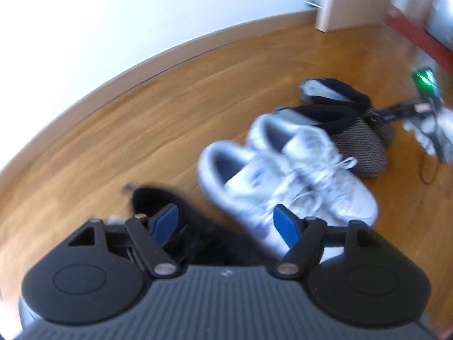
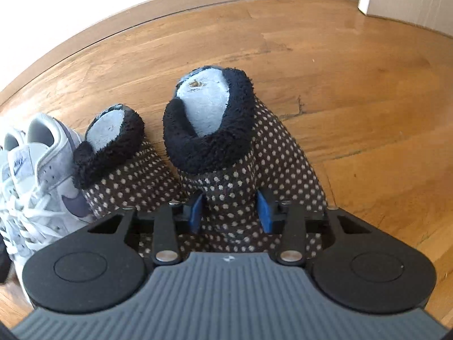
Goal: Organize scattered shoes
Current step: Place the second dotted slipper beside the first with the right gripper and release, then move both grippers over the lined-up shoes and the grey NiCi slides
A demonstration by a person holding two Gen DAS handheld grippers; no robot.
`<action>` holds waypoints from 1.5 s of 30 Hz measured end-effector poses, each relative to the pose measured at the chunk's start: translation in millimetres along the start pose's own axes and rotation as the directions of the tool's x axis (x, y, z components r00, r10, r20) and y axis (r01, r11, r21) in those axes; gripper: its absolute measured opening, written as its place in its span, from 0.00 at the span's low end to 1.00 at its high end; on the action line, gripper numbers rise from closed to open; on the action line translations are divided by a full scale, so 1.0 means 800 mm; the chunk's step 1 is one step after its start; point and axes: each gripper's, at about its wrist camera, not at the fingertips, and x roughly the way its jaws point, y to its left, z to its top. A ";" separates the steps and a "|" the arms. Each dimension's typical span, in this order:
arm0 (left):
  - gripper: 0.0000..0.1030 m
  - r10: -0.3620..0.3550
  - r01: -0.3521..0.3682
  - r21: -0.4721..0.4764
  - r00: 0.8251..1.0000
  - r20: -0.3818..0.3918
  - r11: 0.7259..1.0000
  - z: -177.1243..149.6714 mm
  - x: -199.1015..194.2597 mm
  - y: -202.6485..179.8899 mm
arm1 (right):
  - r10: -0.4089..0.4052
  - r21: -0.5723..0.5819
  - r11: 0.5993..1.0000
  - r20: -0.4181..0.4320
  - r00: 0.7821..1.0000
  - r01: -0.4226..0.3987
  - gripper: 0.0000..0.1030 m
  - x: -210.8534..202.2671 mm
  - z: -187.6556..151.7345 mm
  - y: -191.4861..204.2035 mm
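Note:
In the left wrist view my left gripper (image 1: pixel 226 223) is open, its blue pads wide apart over a black shoe (image 1: pixel 181 221) on the wooden floor. A pair of white sneakers (image 1: pixel 286 175) lies side by side just to its right, and behind them a pair of dotted brown slippers (image 1: pixel 359 138) with black fleece collars. In the right wrist view my right gripper (image 2: pixel 230 212) is shut on the toe of the right dotted slipper (image 2: pixel 240 153). The other dotted slipper (image 2: pixel 119 164) stands beside it on the left, touching the white sneakers (image 2: pixel 42 170).
A wooden baseboard (image 2: pixel 170 2) and white wall run along the back. A white door frame (image 1: pixel 339 2) stands at the far right. The other gripper and cables (image 1: pixel 424 119) show at the right edge of the left wrist view. A red strip (image 1: pixel 416 36) lies beyond.

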 end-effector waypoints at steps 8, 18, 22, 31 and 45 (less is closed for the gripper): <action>0.71 0.068 -0.072 -0.158 0.997 -0.036 0.985 -0.076 -0.098 0.121 | 0.039 -0.084 0.996 0.133 0.990 -0.028 0.85 -0.087 -0.054 0.139; 0.75 0.228 -0.260 -0.557 0.965 -0.127 0.789 -0.297 -0.199 0.286 | 0.276 -0.303 0.910 -0.062 0.959 -0.282 0.91 -0.119 -0.083 0.393; 0.75 0.098 -0.158 -0.701 0.987 -0.125 0.695 -0.369 -0.170 0.306 | 0.221 -0.289 0.919 -0.185 0.958 -0.267 0.93 -0.087 -0.087 0.462; 0.75 -0.111 0.010 -0.869 0.992 -0.052 0.495 -0.424 -0.119 0.302 | 0.256 -0.253 0.927 -0.120 0.959 -0.278 0.93 -0.036 -0.094 0.495; 0.75 0.287 -0.256 -0.935 0.941 -0.182 0.247 -0.451 -0.125 0.474 | 0.313 -0.011 0.947 -0.187 0.931 -0.321 0.99 -0.024 -0.094 0.430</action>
